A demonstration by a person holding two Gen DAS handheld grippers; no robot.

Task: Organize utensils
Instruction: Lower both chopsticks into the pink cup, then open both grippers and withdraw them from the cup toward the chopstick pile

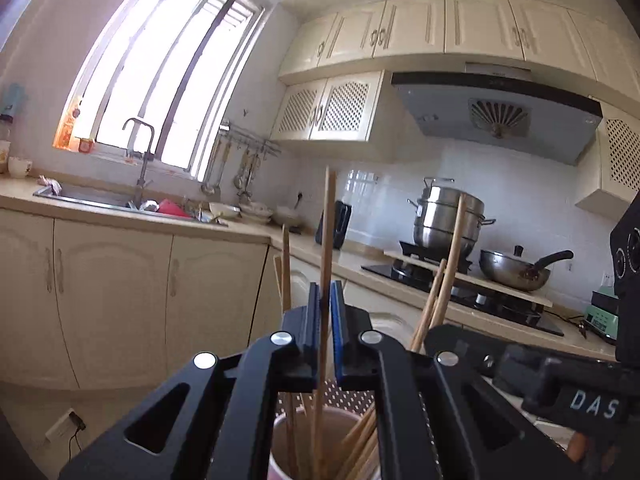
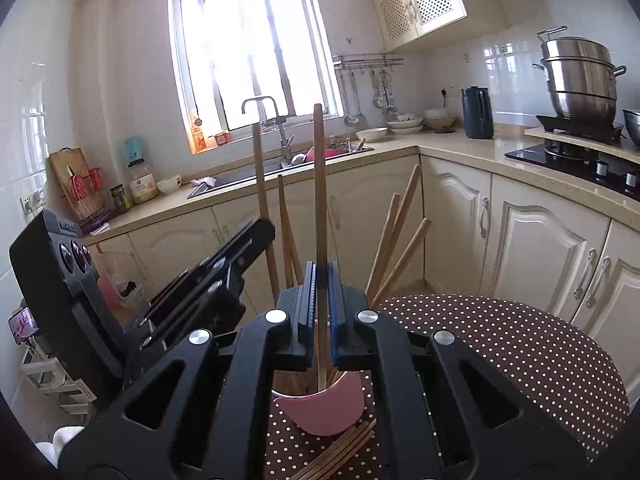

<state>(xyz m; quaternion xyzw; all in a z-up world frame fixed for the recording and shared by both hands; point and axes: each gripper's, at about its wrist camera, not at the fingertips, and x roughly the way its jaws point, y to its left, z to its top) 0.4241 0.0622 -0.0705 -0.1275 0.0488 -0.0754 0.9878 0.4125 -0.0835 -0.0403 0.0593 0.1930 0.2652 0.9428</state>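
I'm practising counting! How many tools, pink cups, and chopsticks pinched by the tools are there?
Tools: 2, left tool, right tool
Pink cup: 1
Pinched chopsticks: 2, left chopstick, right chopstick
Total: 5

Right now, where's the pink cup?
In the right wrist view, the pink cup stands on the dotted tablecloth below the right hand-held gripper, loose chopsticks lying beside it.

My left gripper point(image 1: 326, 300) hides most of the pink cup point(image 1: 280, 448), whose base the bottom edge cuts off. In the right wrist view my right gripper point(image 2: 322, 284) covers the cup's far rim and the chopstick point(image 2: 320, 184) ends inside. Loose chopsticks point(image 2: 348, 450) on the dotted tablecloth point(image 2: 500, 352) run under my linkage.
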